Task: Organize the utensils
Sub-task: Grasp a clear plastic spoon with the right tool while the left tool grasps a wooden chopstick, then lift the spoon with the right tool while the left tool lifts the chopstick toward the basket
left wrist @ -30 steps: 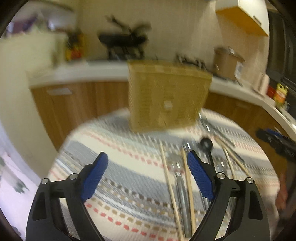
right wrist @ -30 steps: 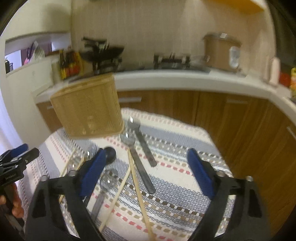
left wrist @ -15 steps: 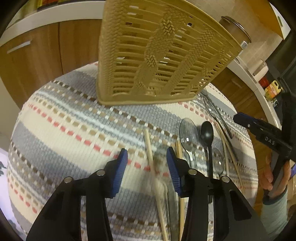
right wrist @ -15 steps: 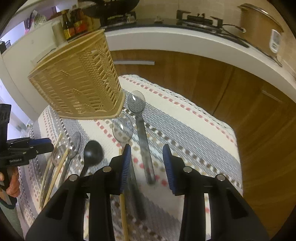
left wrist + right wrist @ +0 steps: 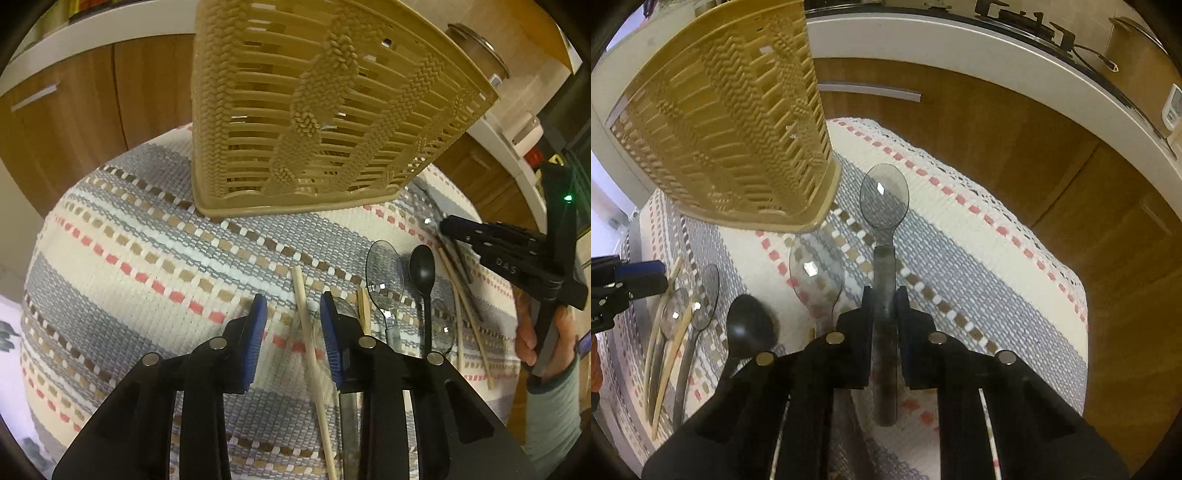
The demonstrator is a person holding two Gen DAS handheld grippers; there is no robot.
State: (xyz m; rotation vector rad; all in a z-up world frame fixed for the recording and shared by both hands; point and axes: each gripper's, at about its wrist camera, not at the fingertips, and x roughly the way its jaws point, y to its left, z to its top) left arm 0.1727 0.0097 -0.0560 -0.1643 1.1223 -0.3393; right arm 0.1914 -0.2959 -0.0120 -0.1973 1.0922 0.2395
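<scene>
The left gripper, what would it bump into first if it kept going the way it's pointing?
Probably the chopstick lying between its closing blue pads, then the striped cloth underneath. The left gripper points down at the table, so the basket farther ahead looks out of its line.

Clear spoons, chopsticks flat beside, seemingly, empty basket.

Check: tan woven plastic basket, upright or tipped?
Upright: the tan woven plastic basket stands on its flat base on the striped tablecloth, rim up.
</scene>
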